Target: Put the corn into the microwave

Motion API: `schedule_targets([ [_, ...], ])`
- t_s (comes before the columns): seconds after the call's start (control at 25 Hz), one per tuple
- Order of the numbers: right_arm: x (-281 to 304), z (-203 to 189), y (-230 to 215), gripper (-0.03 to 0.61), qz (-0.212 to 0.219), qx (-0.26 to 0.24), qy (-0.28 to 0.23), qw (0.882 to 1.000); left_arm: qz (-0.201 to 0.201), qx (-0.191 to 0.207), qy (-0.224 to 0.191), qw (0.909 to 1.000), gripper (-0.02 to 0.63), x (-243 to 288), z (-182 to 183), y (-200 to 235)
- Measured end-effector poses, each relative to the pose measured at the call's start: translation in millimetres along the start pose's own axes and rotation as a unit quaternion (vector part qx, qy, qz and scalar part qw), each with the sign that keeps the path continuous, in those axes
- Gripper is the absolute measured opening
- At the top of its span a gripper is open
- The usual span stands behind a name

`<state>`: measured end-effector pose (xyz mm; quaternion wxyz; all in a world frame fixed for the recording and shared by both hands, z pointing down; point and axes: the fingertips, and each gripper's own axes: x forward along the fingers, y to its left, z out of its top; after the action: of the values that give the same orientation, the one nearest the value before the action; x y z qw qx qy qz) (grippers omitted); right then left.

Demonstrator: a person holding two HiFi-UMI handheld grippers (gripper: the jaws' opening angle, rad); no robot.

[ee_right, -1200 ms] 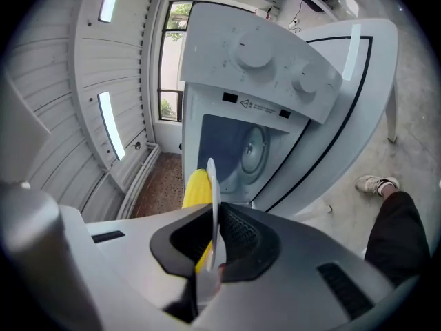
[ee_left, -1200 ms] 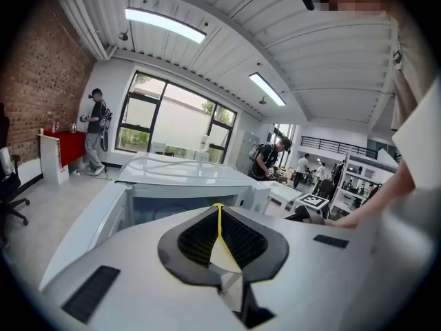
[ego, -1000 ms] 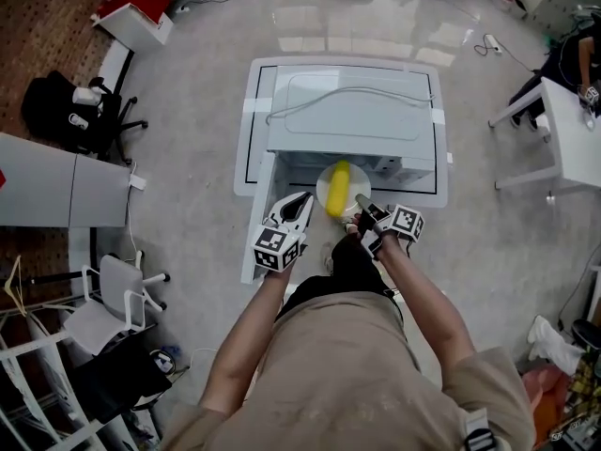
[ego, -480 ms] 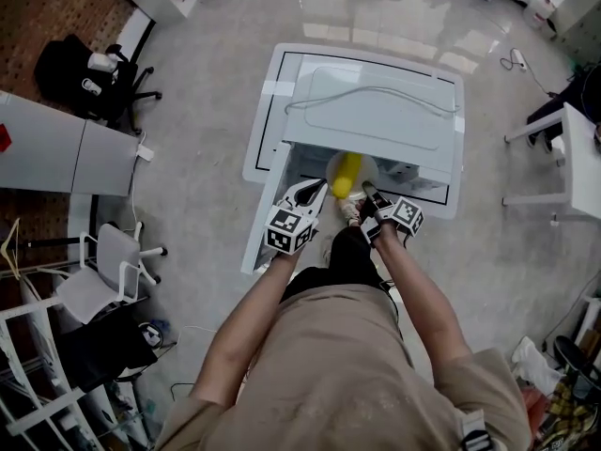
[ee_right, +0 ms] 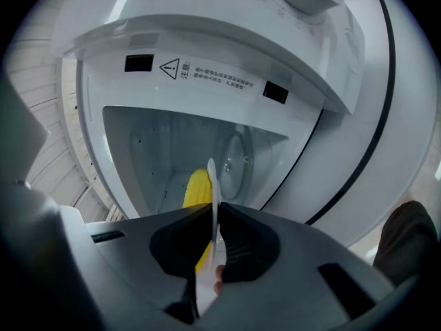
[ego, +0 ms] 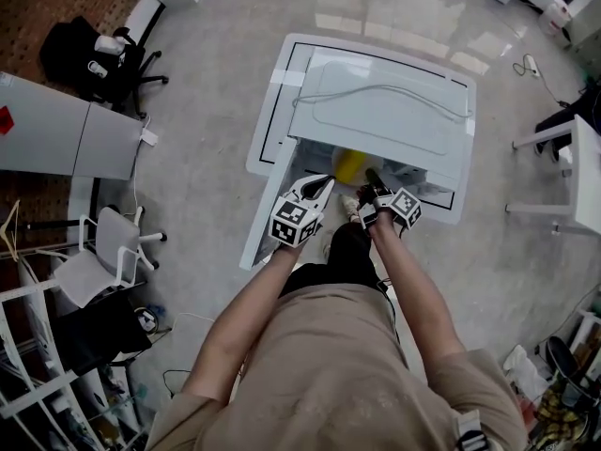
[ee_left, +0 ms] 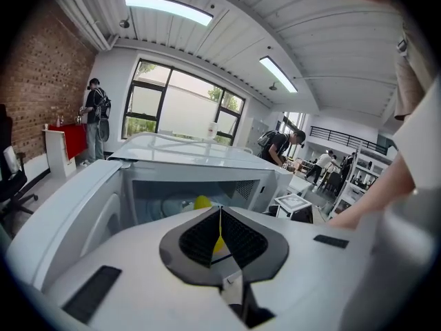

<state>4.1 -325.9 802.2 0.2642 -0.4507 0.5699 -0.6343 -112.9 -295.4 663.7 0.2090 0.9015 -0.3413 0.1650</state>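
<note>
Right tongs (ee_right: 212, 211) clamp the plate (ee_right: 212, 176), corn (ee_right: 198, 186) just beyond; left tongs (ee_left: 220, 216) closed, empty

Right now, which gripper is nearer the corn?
Right. The right gripper has its fingers pinching the plate carrying the corn, at the microwave mouth. The left gripper is off to the corn's left, fingers together, holding nothing.

The yellow corn (ego: 349, 164) lies just ahead of the left gripper (ego: 319, 188) and right gripper (ego: 372, 175), half under the microwave (ego: 385, 111) top. The microwave's open door (ego: 268, 214) is just left of the left gripper.
</note>
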Motion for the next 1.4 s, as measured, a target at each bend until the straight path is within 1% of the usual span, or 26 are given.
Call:
schedule_targets([
  [0.12,6,3,-2,0.025,-0.001,0.0,-0.006,1.0,-0.001,0.008,0.004,1.0,0.003,0,1,0],
  [0.48,28,11,-12,0.025,-0.015,0.012,-0.025,0.999,0.005,0.007,0.005,1.0,0.002,4,4,7],
  [0.92,43,23,-15,0.025,-0.013,0.022,-0.066,0.997,0.005,0.012,0.003,0.9999,0.003,-2,7,3],
  [1.2,58,28,-15,0.026,-0.016,0.015,-0.072,0.997,0.005,0.014,0.004,0.9999,0.003,-5,4,6],
  [1.28,59,28,-14,0.027,-0.026,0.008,-0.077,0.997,0.005,0.014,0.004,0.9999,0.003,-6,3,6],
  [1.4,58,31,-16,0.028,-0.053,-0.003,-0.089,0.995,0.004,0.013,0.005,0.9999,0.003,-6,1,5],
])
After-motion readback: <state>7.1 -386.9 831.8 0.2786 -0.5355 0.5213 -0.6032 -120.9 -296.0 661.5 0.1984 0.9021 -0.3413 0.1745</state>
